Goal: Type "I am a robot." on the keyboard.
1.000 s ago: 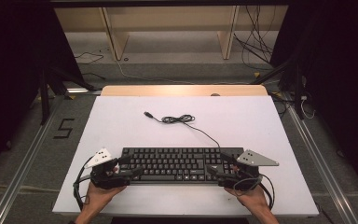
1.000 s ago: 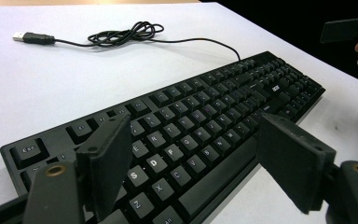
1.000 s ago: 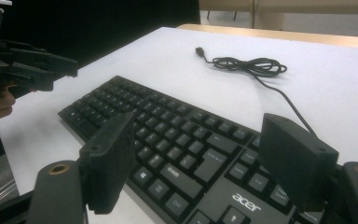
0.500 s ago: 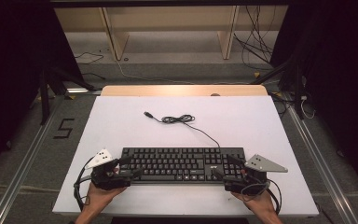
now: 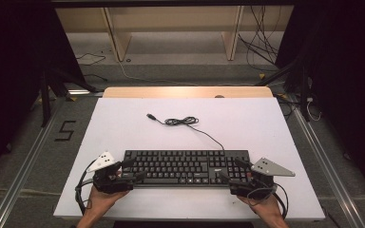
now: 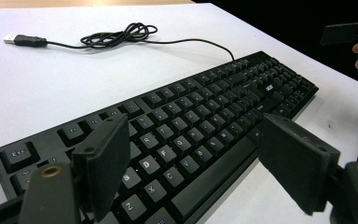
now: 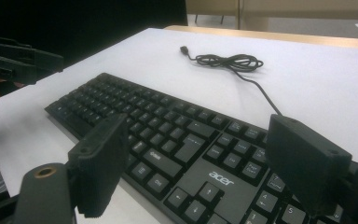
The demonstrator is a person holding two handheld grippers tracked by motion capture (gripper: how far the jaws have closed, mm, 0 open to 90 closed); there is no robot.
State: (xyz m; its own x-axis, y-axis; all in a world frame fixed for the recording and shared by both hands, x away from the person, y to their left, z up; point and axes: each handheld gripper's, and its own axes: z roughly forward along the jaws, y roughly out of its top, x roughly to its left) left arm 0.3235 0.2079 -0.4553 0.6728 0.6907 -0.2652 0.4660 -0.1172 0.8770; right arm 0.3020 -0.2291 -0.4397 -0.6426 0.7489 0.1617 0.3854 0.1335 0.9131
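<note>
A black keyboard [image 5: 185, 167] lies flat near the front of the white table [image 5: 247, 123]. Its cable runs back to a loose coil [image 5: 180, 121] and ends in a USB plug [image 5: 149, 116]. My left gripper [image 5: 133, 169] is open at the keyboard's left end. In the left gripper view, the gripper [image 6: 200, 168] has one jaw over the keys [image 6: 168, 140] and the other past the front edge. My right gripper [image 5: 231, 170] is open at the right end. In the right gripper view, the gripper [image 7: 203, 165] has its jaws spread above the arrow keys [image 7: 200, 196].
The table's front edge runs just behind both hands. A wooden strip [image 5: 185, 91] borders the far edge, with shelving legs and floor cables beyond. Bare white surface surrounds the cable coil. The other gripper shows far off in each gripper view [image 6: 349, 32] [image 7: 18, 60].
My right gripper has shifted slightly right and toward the front edge. The left gripper and the keyboard have hardly moved.
</note>
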